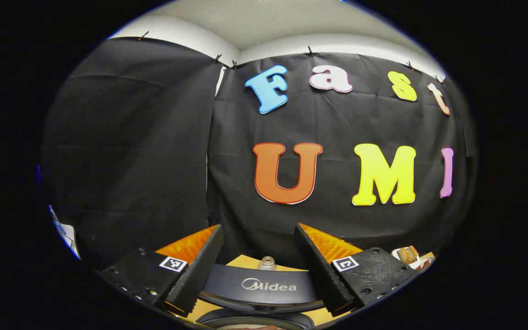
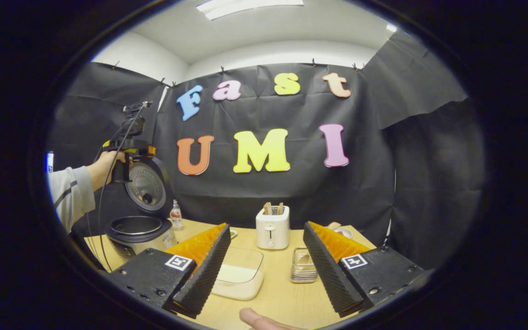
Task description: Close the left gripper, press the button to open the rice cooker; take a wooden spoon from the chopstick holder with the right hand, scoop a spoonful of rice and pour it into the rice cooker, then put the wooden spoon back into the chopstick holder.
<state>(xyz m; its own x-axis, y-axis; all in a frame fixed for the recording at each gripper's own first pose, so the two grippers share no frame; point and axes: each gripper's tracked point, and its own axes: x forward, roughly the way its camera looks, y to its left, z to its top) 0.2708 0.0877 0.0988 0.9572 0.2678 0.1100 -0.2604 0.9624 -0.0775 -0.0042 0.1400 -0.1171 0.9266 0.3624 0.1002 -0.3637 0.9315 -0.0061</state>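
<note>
The rice cooker [image 2: 138,229] is standing open at the left end of the wooden table [image 2: 282,293], with its lid [image 2: 147,185] raised upright behind the empty inner pot. In the left gripper view, the raised lid [image 1: 259,286] is sitting directly below and ahead of the left gripper [image 1: 258,266], whose fingers are spread apart and gripping nothing. In the right gripper view, that same left gripper [image 2: 126,149] is hovering just above the lid's top edge, held by a hand [image 2: 106,167] extending from a grey sleeve.

The right gripper [image 2: 264,263] is hovering over the table to the right of the rice cooker. Its fingers are standing wide apart and are gripping nothing. Between them, a clear container of rice [image 2: 241,275] is resting on the table, just right of the rice cooker. The metal chopstick holder [image 2: 304,266] is lying farther right of the rice container; whether the wooden spoon is in it cannot be told. A white toaster [image 2: 272,227] is standing behind these two items. A small bottle [image 2: 176,215] is standing just right of the rice cooker's lid.
</note>
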